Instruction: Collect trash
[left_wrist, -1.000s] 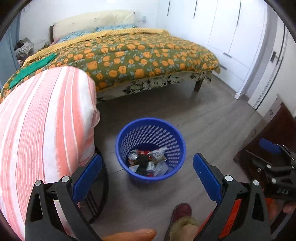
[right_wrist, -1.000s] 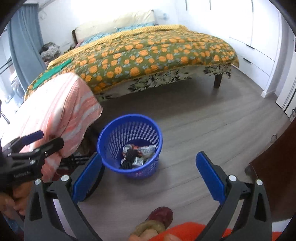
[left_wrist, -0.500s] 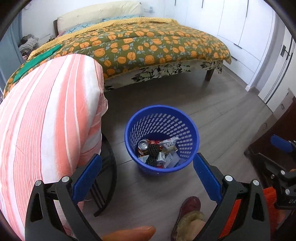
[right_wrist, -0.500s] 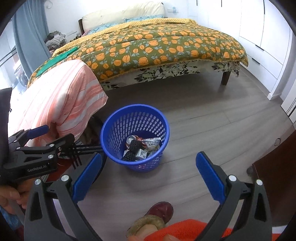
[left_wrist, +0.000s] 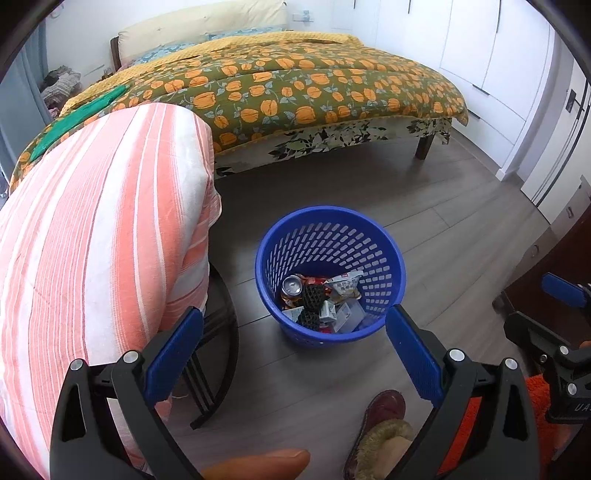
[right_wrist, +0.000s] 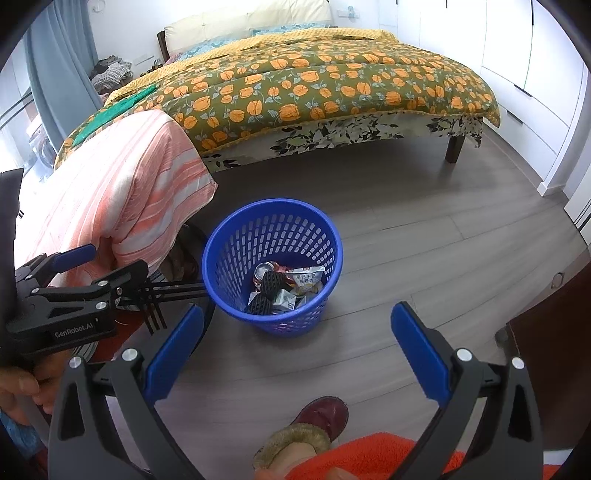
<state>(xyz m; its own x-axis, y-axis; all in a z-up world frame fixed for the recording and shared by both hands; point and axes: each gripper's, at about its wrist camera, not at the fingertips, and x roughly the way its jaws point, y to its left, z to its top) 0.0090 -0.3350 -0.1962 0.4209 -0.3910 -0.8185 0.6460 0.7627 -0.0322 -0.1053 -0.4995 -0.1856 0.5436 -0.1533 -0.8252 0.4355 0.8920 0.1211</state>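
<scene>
A blue perforated plastic bin (left_wrist: 328, 229) stands on the grey wood floor and also shows in the right wrist view (right_wrist: 271, 221). Inside lie a drink can (left_wrist: 292, 286), black foam nets (left_wrist: 313, 294), a snack wrapper (left_wrist: 345, 282) and small cartons. My left gripper (left_wrist: 293, 350) is open and empty, held above the floor on the near side of the bin. My right gripper (right_wrist: 295, 347) is open and empty, also near the bin. The left gripper's body shows at the left of the right wrist view (right_wrist: 74, 291).
A chair draped with an orange-and-white striped towel (left_wrist: 96, 229) stands left of the bin. A bed with an orange floral cover (left_wrist: 295, 88) lies behind. Dark wooden furniture (right_wrist: 554, 332) is at the right. A foot in a red slipper (right_wrist: 317, 424) is below.
Both grippers have moved up and back a little; the bin sits slightly further right and higher in both views. Both stay open and empty.
</scene>
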